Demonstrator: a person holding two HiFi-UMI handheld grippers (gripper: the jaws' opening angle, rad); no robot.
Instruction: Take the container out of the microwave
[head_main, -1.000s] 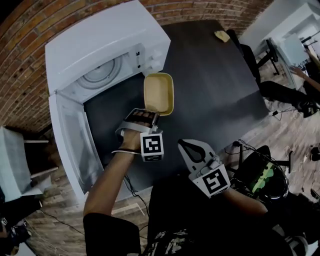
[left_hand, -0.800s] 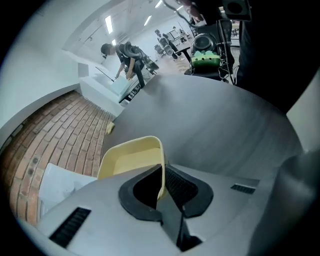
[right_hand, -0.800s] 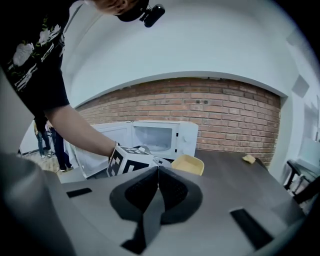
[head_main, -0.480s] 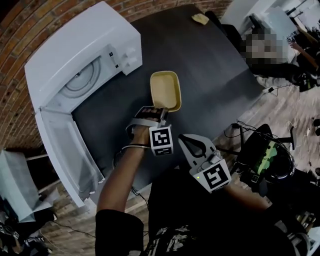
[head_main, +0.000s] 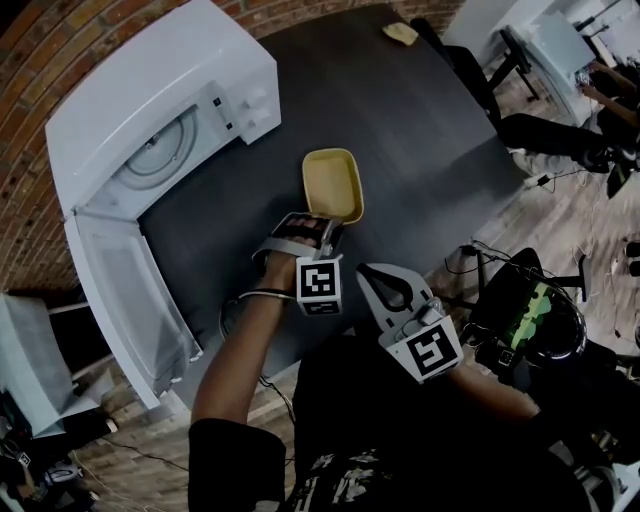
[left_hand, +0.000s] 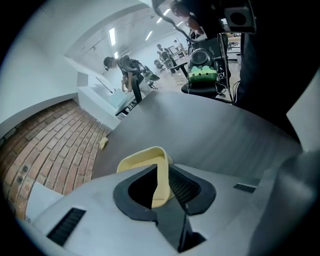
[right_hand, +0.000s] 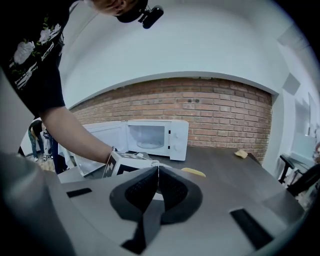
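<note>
Container (head_main: 332, 183) sat on the counter (head_main: 420, 130), outside the microwave (head_main: 150, 110), open side up. Its long axis ran away from the person, with the near short end at the left tongs (head_main: 322, 228). Those were opening, rim between the jaws with a gap on one side. Right tongs (head_main: 372, 283) were closed and empty. Risk: withdrawing before the pads cleared the rim would probably drag or tip it.

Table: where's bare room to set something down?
Widest bare patch: the table right of the container, out to the small yellow object at the far corner. A narrower strip lies between the microwave's open door and the container. Crowded at the near edge: left gripper, jaws opening around the container's rim, and right gripper.
</note>
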